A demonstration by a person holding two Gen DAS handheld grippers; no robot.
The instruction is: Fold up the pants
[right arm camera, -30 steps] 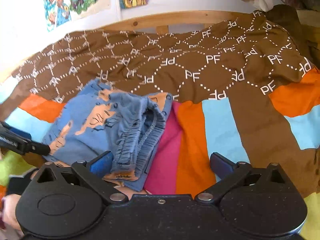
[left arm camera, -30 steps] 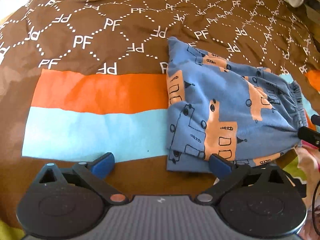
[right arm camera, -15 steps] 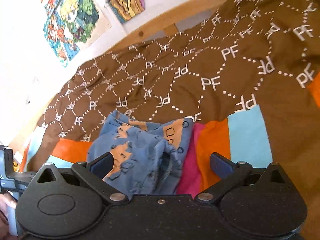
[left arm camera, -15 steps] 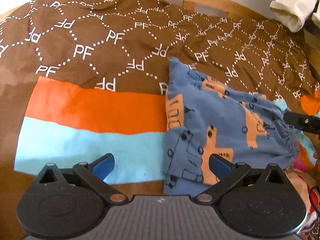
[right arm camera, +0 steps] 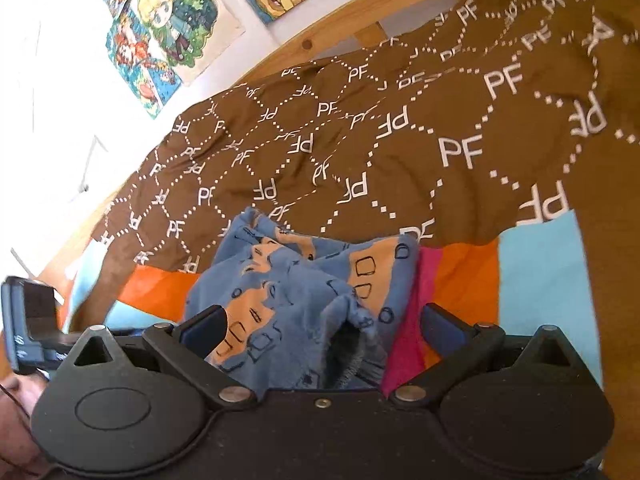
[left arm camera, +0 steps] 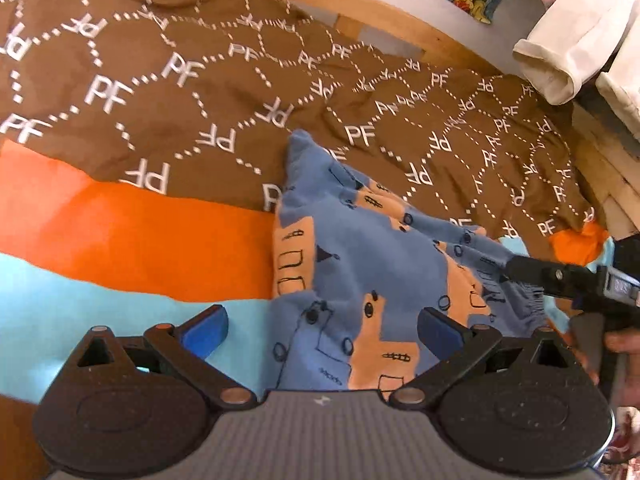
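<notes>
The blue pants (left arm camera: 360, 264) with orange house prints lie folded in a bundle on the bed cover. My left gripper (left arm camera: 322, 326) is open and empty, its fingers over the near left part of the pants. My right gripper (right arm camera: 322, 326) is open and empty, its fingers on either side of the elastic waistband opening (right arm camera: 352, 340) of the pants (right arm camera: 304, 280). The right gripper's body (left arm camera: 560, 276) shows in the left wrist view beside the waistband. The left gripper's body (right arm camera: 28, 320) shows at the left edge of the right wrist view.
The bed cover (left arm camera: 160, 92) is brown with white PF lettering, with orange (left arm camera: 120, 240), light blue (left arm camera: 80, 312) and pink (right arm camera: 408, 320) blocks. A wooden bed rail (left arm camera: 400, 24) runs along the far side. Cream cloth (left arm camera: 576, 36) hangs at the far right. Posters (right arm camera: 168, 28) hang on the wall.
Both grippers have tilted upward and drawn closer over the pants. The right gripper moved toward the waistband, which now sits between its fingers. Both stay open.
</notes>
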